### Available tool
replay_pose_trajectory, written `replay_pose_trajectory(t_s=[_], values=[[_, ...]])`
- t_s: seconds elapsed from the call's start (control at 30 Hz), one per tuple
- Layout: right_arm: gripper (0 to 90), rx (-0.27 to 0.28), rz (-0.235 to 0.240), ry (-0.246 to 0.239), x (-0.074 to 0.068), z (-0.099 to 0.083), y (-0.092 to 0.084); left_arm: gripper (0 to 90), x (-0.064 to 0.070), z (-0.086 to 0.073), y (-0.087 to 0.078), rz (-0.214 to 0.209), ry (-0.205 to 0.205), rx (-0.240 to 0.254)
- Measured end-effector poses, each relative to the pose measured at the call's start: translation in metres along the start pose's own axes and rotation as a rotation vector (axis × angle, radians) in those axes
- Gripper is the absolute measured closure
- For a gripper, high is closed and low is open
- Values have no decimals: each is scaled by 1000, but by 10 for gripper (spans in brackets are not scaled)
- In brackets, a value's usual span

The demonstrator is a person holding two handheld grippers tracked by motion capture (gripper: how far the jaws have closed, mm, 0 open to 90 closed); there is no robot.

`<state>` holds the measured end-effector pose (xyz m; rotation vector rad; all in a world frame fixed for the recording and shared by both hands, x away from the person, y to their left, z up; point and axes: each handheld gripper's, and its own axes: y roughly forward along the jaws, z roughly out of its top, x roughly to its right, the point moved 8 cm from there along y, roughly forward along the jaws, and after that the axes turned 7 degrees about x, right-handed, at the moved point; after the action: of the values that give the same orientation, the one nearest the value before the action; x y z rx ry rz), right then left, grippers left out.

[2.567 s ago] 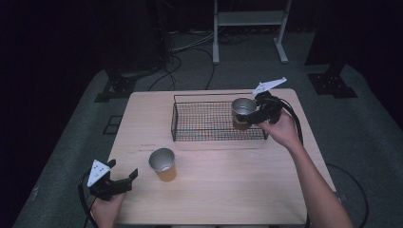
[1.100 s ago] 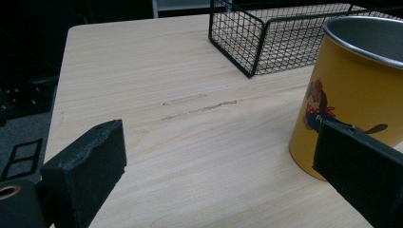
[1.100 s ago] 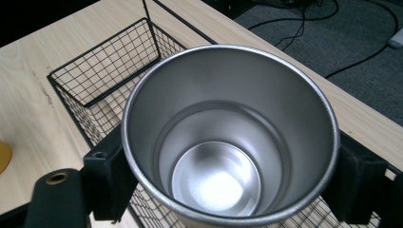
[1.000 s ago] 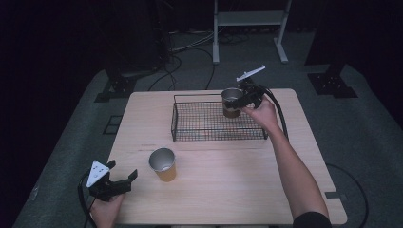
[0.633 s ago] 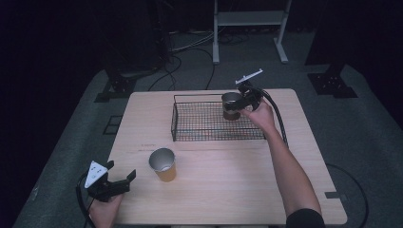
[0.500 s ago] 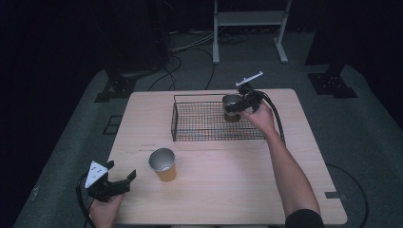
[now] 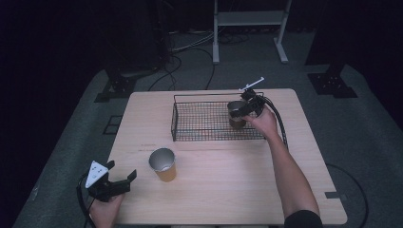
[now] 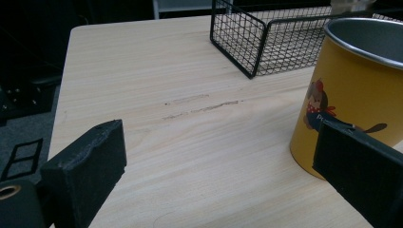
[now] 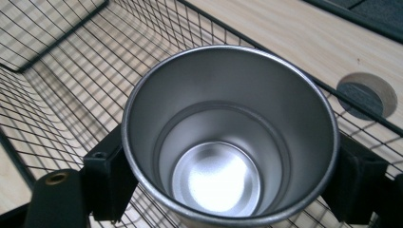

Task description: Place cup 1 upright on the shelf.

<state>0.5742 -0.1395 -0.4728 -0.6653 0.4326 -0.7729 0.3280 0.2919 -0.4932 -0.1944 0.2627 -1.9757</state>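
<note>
On the pale wooden table [image 7: 228, 190], the right gripper [image 7: 243, 110] clasps a round steel cup [image 9: 228, 137] inside the wire basket [image 7: 204, 126]; the left gripper [image 7: 116, 186] gapes.

I am seeing a pale, light-grained wooden table [image 7: 228, 190] under a black wire basket [image 7: 190, 124]. The cup [image 9: 228, 137] I am gripping is showing a plain silver inside. The other cup [image 8: 351, 95] is showing yellow, with a red-and-brown cartoon dog. My grippers' jaws are looking matte black.
</note>
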Motion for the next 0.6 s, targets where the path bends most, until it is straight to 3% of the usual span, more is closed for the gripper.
replay_pose_trajectory(t_s=[0.37,0.6], values=[[175,-63,-18,-14,-1,-9,12,28,-2,0,-3,4,-4,7],[174,-52,-15,-8,0,-12,11,28,0,1,-1,1,-3,7]])
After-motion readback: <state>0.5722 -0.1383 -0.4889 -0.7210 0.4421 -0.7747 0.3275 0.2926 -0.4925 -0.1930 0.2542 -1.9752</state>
